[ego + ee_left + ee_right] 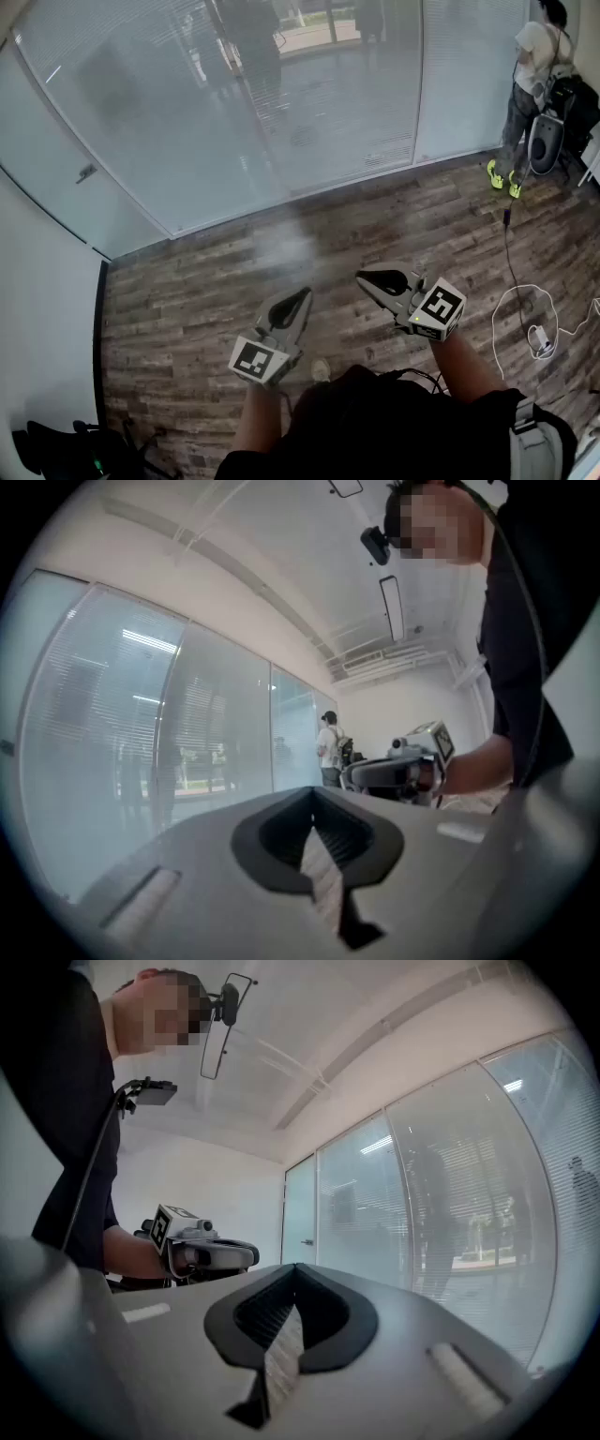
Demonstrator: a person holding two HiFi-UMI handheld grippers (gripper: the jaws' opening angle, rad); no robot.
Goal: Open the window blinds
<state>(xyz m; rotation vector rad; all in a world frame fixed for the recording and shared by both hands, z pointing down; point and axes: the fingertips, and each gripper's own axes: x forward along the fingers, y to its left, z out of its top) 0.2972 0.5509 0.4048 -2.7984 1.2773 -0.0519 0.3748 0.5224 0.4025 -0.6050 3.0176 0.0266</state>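
Note:
The window blinds [309,112] are white slats behind a long glass wall, and they hang down over the panes. They also show in the left gripper view as blinds [141,752] and in the right gripper view as blinds [469,1213]. My left gripper [302,293] and right gripper [362,277] are held level over the wooden floor, well short of the glass. Both point roughly toward the wall. The left gripper's [312,790] jaws are shut with nothing between them. So are those of the right gripper [295,1267]. Each gripper sees the other beside it.
A glass door with a handle [86,172] stands at the wall's left end. A person [534,66] with equipment stands at the far right by the glass. A white cable and plug [536,336] lie on the floor at my right. Dark gear [56,445] sits at lower left.

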